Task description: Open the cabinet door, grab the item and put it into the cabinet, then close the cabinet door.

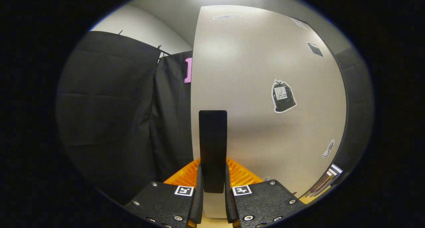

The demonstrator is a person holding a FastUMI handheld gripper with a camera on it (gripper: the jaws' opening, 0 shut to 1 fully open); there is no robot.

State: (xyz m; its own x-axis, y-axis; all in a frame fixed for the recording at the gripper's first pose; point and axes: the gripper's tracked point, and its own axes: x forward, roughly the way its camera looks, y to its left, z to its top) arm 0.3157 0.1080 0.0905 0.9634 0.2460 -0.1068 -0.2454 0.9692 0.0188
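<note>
A pale cabinet door [265, 71] stands close in front of me. Its flat dark handle [212, 138] runs upright near the door's left edge. My gripper [212, 174] is shut on the lower end of this handle, one finger pressed on each side. The handle's upper part sticks out above the fingertips [199, 178].
The booth's black cloth wall [109, 115] hangs just left of the door's edge. On the door are a bin-bag sticker [283, 96] and a small spoon sticker [328, 149], both right of the handle. A strip of wood-coloured surface [320, 186] shows beyond the door's lower right corner.
</note>
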